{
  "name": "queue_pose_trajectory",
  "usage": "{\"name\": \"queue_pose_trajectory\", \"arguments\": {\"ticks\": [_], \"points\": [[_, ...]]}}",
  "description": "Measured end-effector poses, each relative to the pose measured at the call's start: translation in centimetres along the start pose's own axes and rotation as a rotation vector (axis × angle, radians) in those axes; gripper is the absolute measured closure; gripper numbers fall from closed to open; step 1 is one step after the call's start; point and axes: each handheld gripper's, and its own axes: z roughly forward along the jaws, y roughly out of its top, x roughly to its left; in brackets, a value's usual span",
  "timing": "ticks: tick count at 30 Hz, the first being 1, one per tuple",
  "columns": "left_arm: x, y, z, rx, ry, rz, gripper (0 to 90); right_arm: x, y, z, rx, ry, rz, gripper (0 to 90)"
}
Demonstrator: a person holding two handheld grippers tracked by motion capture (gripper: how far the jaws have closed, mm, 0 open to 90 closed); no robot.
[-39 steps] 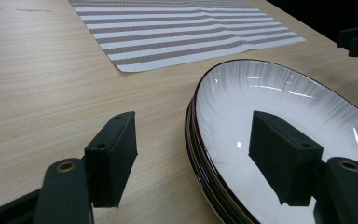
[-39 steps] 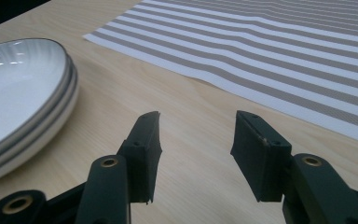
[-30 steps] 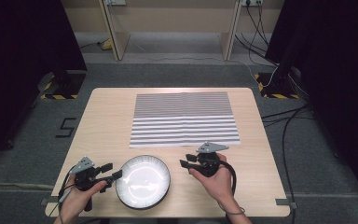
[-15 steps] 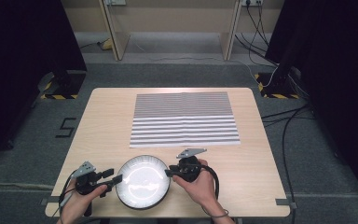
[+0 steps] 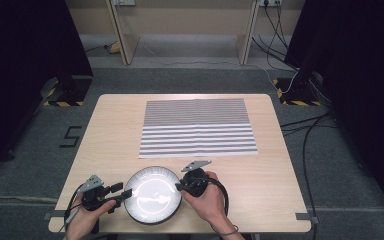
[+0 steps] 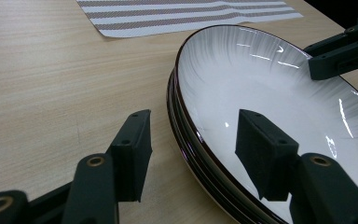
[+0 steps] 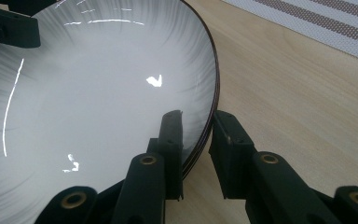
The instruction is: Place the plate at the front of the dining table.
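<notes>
L gripper (image 5: 126, 193): jaws straddle the near-left rim of the round white plate with dark brown edge (image 5: 152, 195), one pad inside, one outside, gaps visible both sides in left gripper view; jaws just been closing, not yet clamped. Plate sits flat on the light wood table (image 5: 115, 135), near edge, just below the grey-and-white striped placemat (image 5: 197, 127). R gripper (image 5: 180, 187) moved in from the right since 1 s ago; jaws just been closing over the right rim, nearly pinched, contact unclear. Judgement: two-handed lift being set up, likely onto mat.
</notes>
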Motion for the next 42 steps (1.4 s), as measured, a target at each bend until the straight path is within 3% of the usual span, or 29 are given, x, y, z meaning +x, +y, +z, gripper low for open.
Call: {"name": "queue_pose_trajectory", "arguments": {"ticks": [4, 10, 12, 14, 15, 18, 21, 24, 32, 42], "points": [[0.0, 0.2, -0.2, 0.015, 0.015, 0.007, 49.2, 0.1, 0.0, 0.0, 0.001, -0.01, 0.01, 75.3], [-0.1, 0.3, -0.1, 0.042, 0.021, -0.007, 52.7, 0.6, 0.4, 0.0, 0.017, -0.05, -0.011, 75.5], [-0.2, 0.3, -0.1, 0.048, 0.013, -0.011, 55.5, 0.8, 0.6, -0.4, -0.032, -0.071, -0.046, 85.7], [-0.2, 0.4, -0.1, 0.049, 0.008, -0.012, 57.1, 0.9, 1.0, -0.8, -0.021, -0.078, -0.066, 87.9], [-0.2, 0.5, -0.1, 0.051, 0.008, -0.007, 57.8, 0.6, 1.1, -0.6, -0.011, -0.061, -0.041, 85.8], [-0.5, 0.6, -0.1, 0.042, 0.004, -0.003, 57.7, 0.3, 1.0, -0.5, -0.005, -0.043, -0.026, 83.2], [-0.6, 0.6, -0.1, 0.047, 0.006, 0.004, 57.8, 0.1, 0.6, -0.6, 0.011, -0.011, 0.06, 81.3], [-0.6, 0.6, -0.2, 0.052, 0.009, 0.013, 57.5, 0.2, 0.3, -1.1, 0.018, 0.003, 0.091, 82.6], [-0.7, 0.4, -0.4, 0.052, 0.008, 0.017, 57.6, 0.4, 0.6, -1.1, 0.051, 0.013, 0.122, 83.4], [-0.6, 1.0, -0.9, 0.07, 0.017, 0.003, 63.3, 0.9, 0.8, -0.2, 0.022, 0.003, 0.105, 82.4]]}}
